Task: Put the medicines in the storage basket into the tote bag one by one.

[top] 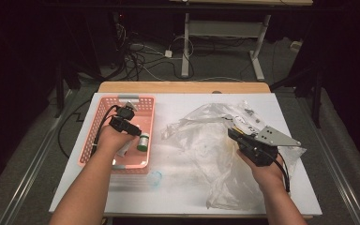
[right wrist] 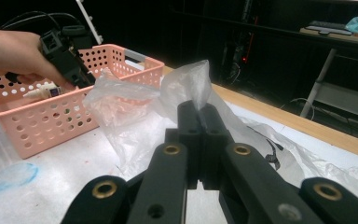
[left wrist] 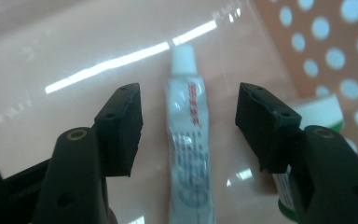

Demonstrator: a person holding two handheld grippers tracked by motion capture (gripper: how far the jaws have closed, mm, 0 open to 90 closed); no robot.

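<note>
Jaws of left gripper [left wrist: 189,123] apart astride tube [left wrist: 189,154] — right gripper [right wrist: 199,121] pinching plastic bag [right wrist: 191,84].

A white-topped table [top: 178,192] with a wooden far edge serves as the landmark here. Near its front edge, toward the left, lies a small round clear lid tinted blue [top: 155,178]. Beyond the table's far side, a tangle of dark and white cables [top: 140,58] sprawls over the grey floor — beside them the white legs of a second desk [top: 185,47]. Everything farther off sits in darkness.
</note>
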